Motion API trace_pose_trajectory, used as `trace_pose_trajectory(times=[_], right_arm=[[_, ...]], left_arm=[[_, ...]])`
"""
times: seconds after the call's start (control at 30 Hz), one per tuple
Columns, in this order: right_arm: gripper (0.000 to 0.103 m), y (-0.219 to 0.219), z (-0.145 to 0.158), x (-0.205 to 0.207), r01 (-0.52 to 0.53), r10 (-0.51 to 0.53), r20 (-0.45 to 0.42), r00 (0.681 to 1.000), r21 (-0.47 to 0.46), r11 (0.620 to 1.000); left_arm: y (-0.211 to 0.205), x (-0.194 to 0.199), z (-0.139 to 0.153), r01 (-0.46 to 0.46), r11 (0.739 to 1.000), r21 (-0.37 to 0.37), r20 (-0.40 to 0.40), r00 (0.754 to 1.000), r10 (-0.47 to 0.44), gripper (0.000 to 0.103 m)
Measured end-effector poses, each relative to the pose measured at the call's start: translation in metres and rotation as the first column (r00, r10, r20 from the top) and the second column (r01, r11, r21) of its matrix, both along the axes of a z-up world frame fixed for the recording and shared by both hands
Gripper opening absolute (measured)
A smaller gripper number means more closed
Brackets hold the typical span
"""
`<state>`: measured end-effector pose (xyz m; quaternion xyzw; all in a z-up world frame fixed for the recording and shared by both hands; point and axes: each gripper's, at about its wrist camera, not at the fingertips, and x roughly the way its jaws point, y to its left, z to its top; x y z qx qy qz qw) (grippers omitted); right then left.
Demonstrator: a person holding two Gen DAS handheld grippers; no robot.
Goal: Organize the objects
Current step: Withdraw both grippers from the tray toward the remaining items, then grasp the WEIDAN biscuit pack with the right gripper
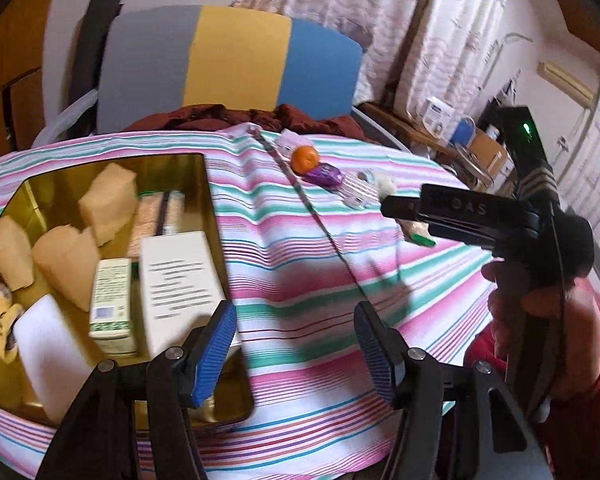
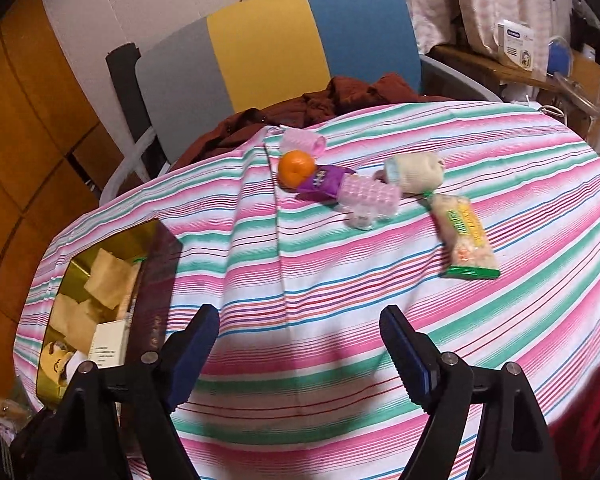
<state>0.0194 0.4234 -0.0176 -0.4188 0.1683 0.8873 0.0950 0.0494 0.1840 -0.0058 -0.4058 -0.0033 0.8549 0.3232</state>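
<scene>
Tin (image 1: 210,200) at the table's left on the cloth (image 1: 300,280), boxes (image 1: 180,280) and sponges (image 1: 108,204) inside it, orange (image 2: 296,167), packet (image 2: 325,179), hair roller (image 2: 370,198) and snack bag (image 2: 466,236) clustered far right, chair (image 2: 268,48) behind the table.

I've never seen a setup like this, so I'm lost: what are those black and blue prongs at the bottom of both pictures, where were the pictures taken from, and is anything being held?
No robot here: a person carries a two-fingered tool in each hand, each with a camera looking along its fingers. One picture comes from the left hand-held gripper, the other from the right hand-held gripper. Both are open and hold nothing. Below them is a striped tablecloth. On it stands a gold tin already holding small boxes and tan packets. Still loose on the cloth are an orange, a purple packet, a pink bumpy plastic piece and a snack bar.
</scene>
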Motion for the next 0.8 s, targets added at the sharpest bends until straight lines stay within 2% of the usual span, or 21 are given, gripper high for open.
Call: trace_pose_trajectory(times=[0.17,0.43,0.57,0.7,0.8], right_arm=[[0.083,0.018,-0.005,0.003,0.027,-0.028,0.028,0.999,0.014,1.000],[0.084,0.064,-0.012,0.010,0.094,-0.089,0.098,0.991,-0.043,0.995],[0.086,0.100,-0.016,0.008,0.145,-0.131,0.149,0.980,-0.086,0.986],[0.086,0.139,-0.020,-0.005,0.204,-0.194,0.146,0.970,-0.053,0.978],[0.086,0.162,-0.032,-0.019,0.222,-0.210,0.141,0.967,-0.070,0.973]], left_arm=[[0.025,0.003,-0.005,0.064,0.997,-0.030,0.022,0.998,-0.064,0.062],[0.049,0.013,-0.006,0.147,0.987,-0.063,0.025,0.989,-0.145,0.064],[0.053,0.017,-0.008,0.160,0.985,-0.072,0.026,0.987,-0.158,0.067],[0.055,0.016,-0.009,0.159,0.984,-0.075,0.036,0.987,-0.156,0.067],[0.058,0.015,-0.009,0.153,0.985,-0.084,0.037,0.988,-0.150,0.067]])
